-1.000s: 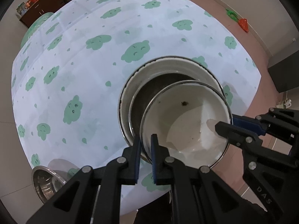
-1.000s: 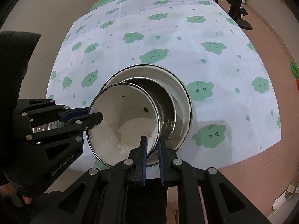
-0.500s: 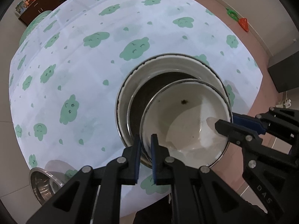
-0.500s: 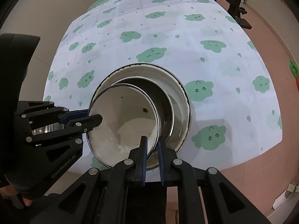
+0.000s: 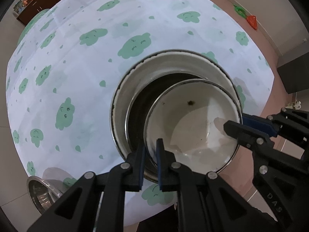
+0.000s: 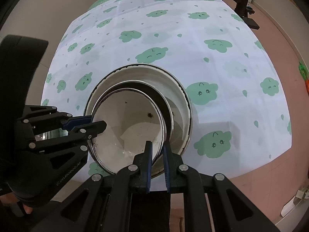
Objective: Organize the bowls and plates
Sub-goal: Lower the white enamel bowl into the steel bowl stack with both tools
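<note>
Both grippers pinch one white enamel bowl by its rim: left gripper nipped shut at the bowl's 7 o'clock in its own view, right gripper likewise shut on the rim opposite, at 5 o'clock in the right view. Bowl hangs tilted, partly over a stack: steel bowl nested in a wide enamel basin. Stack lies toward 11 o'clock of the held bowl. Table edge close below; open cloth beyond at 12. Spare steel bowl at 8 o'clock, apart.
</note>
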`<state>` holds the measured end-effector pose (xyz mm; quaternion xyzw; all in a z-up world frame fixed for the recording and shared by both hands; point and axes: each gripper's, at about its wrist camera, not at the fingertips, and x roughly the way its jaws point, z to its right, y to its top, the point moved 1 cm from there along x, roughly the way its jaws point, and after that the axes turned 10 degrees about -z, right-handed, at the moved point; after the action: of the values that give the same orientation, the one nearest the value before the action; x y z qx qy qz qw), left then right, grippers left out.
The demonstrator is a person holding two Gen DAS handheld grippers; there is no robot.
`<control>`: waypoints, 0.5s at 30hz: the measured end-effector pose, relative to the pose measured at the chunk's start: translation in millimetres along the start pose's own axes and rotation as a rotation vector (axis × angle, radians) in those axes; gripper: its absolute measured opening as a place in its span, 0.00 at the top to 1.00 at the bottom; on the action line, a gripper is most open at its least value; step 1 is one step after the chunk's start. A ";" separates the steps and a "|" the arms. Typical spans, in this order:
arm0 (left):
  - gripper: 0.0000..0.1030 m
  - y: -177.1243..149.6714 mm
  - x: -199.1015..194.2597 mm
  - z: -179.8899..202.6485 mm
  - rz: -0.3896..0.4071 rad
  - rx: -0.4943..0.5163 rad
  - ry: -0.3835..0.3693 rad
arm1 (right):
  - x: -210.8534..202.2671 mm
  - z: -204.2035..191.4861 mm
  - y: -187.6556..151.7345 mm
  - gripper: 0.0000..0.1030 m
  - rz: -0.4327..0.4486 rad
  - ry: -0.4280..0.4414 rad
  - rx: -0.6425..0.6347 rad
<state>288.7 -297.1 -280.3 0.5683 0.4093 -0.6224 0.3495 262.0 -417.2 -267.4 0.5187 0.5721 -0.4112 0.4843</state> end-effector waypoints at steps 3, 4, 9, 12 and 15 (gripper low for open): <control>0.92 -0.4 2.5 -1.1 -0.005 -0.003 -0.006 | 1.9 0.6 0.6 0.88 0.003 -0.002 -0.003; 0.92 -0.8 3.5 -1.4 -0.007 -0.003 -0.007 | 3.0 1.1 0.4 0.88 0.001 -0.003 -0.002; 0.91 -3.4 5.9 -1.5 -0.012 -0.001 -0.006 | 2.5 2.1 1.0 0.87 0.020 0.002 0.008; 0.91 -5.4 6.0 -1.2 -0.009 0.006 -0.004 | 4.4 1.2 1.2 0.87 0.019 -0.011 0.006; 0.91 -7.7 5.6 -1.3 -0.005 0.004 -0.012 | 4.7 0.8 0.9 0.87 0.020 -0.012 0.014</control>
<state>281.6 -292.5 -285.0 0.5643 0.4071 -0.6276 0.3494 263.1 -417.0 -272.0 0.5251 0.5612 -0.4134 0.4883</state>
